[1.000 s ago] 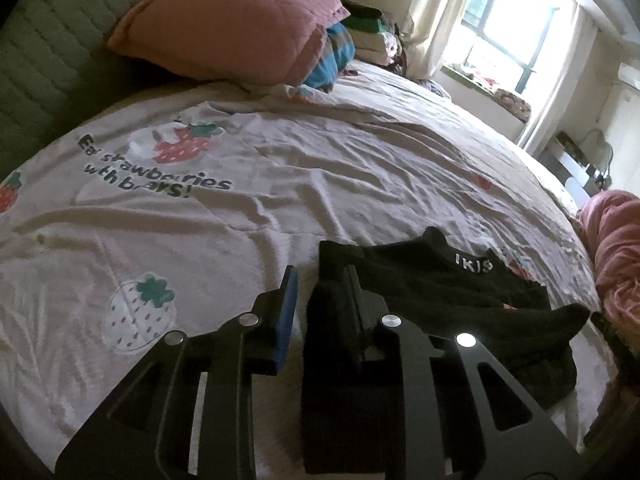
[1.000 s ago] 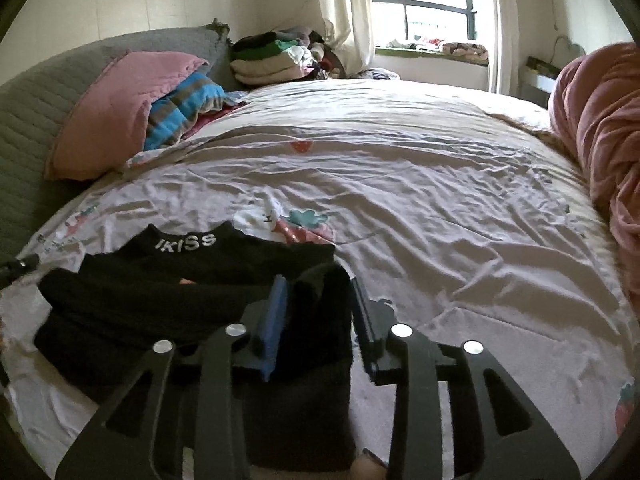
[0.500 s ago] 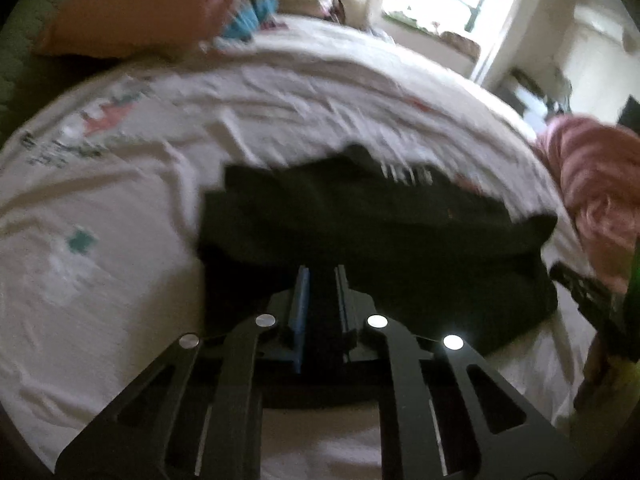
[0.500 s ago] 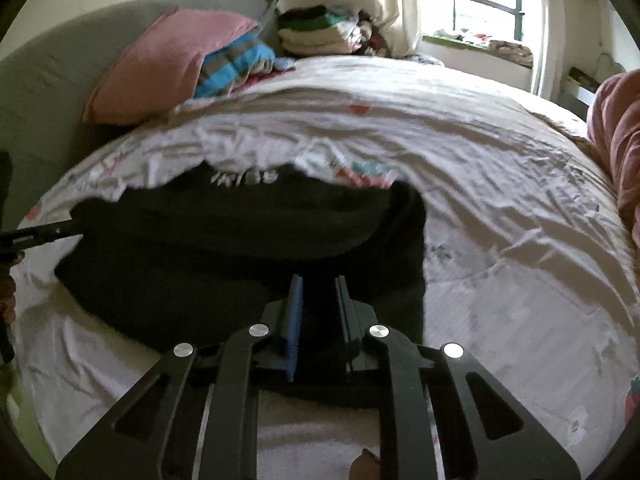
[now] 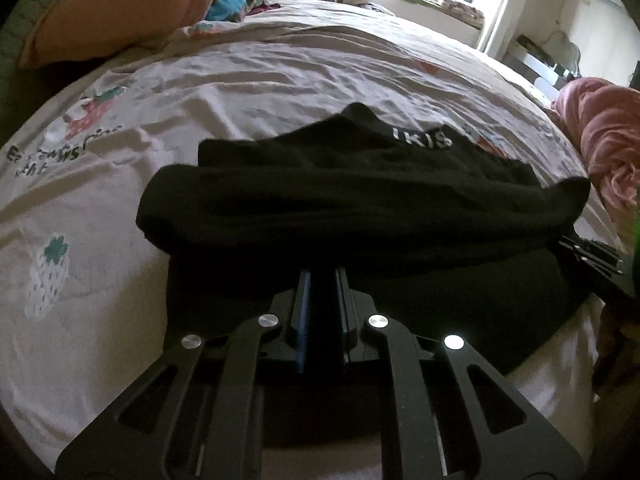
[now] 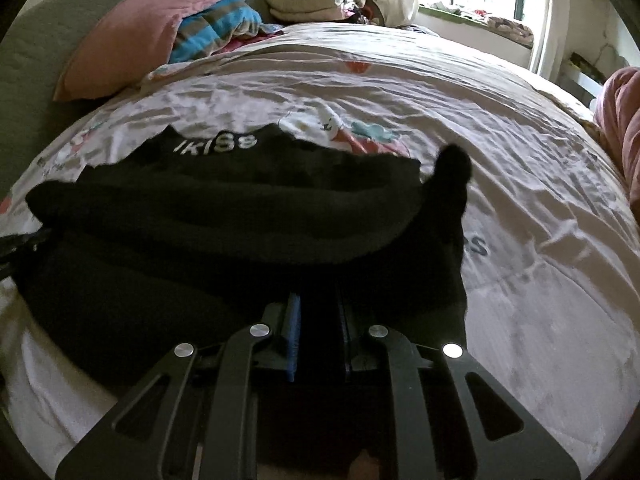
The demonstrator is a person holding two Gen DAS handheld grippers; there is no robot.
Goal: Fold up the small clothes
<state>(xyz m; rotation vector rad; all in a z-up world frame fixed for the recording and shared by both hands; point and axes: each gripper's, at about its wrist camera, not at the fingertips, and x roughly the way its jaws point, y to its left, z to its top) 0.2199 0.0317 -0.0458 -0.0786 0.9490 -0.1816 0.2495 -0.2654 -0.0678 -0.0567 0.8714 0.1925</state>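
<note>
Both tongs point level across the bed (image 5: pixel 280 80), each pinching the near edge of the black garment (image 5: pixel 360 200): left tongs (image 5: pixel 322 280) at its left, right tongs (image 6: pixel 316 300) at its right.

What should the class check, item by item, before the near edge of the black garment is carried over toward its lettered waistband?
1. Left hand-held gripper shut on black garment: ok.
2. Right hand-held gripper shut on the garment: ok.
3. Near edge lifted evenly across: not ok; one corner sticks up.
4. Lettered waistband lying flat on the bedsheet: ok.
5. How many fabric layers each gripper holds: cannot tell.
</note>
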